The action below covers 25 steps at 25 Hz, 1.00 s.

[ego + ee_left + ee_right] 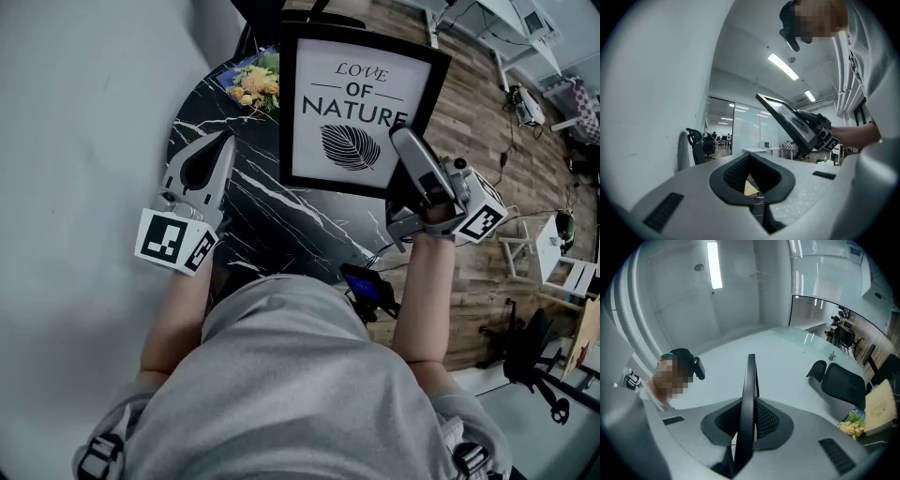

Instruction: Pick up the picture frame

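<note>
Black marble with white veins makes up the round tabletop [272, 225], and above its far half stands the picture frame [356, 108], a black-edged frame round a white print with the words "LOVE OF NATURE" and a dark leaf. The right gripper [405, 141] has it by the lower right edge. In the right gripper view the frame [747, 413] runs edge-on straight up between the fingers [765, 420], which are drawn narrow and press on it from both sides, so the right gripper [746, 423] is clamped on the frame. Seen from the left gripper view, the frame [790, 123] leans back at a slant with its printed face upward, the right gripper [813, 129] and the person's forearm behind it. Whether its lower edge touches the tabletop cannot be told. The left gripper [223, 142] hovers over the left side of the tabletop, well apart from the frame, pointing level. Its fingers [736, 171] meet at the tips with nothing between them, so the left gripper [751, 161] is closed and empty. A bunch of yellow and green flowers [255, 86] lies at the far left rim, just beside the frame's upper left corner. Wooden floor [487, 141] shows to the right, and a dark office chair [843, 383] stands near the flowers [853, 423].
</note>
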Available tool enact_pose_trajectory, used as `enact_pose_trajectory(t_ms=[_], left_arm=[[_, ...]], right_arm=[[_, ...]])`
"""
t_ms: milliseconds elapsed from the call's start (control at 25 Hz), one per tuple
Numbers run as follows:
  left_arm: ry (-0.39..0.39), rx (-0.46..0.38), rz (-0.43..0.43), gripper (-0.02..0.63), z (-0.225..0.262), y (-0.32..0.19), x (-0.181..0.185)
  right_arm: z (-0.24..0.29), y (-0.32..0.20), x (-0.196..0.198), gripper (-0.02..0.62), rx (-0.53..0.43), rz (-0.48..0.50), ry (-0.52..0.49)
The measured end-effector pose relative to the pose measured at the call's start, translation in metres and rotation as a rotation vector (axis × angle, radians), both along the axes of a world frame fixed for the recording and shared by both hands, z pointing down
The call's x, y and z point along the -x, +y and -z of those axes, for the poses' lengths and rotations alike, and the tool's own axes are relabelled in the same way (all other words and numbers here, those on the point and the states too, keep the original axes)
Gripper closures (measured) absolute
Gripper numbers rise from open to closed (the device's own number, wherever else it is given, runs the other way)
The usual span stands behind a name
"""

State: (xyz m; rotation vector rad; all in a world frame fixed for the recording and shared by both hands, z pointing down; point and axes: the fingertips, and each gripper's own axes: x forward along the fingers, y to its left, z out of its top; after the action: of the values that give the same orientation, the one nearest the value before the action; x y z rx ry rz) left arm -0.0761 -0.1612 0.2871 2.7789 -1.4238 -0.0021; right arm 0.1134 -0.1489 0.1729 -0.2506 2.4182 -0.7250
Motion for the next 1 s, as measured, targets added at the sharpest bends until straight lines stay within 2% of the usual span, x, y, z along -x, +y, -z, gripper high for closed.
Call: enact_pose_trajectory(t_ms=[1000], left_arm=[[-0.005,0.008,-0.004,0.6,-0.0032,0.0011,-0.0013]], right_arm=[[-0.0009,0.0008,-0.0012,0.529,-0.007,-0.008,-0.016]])
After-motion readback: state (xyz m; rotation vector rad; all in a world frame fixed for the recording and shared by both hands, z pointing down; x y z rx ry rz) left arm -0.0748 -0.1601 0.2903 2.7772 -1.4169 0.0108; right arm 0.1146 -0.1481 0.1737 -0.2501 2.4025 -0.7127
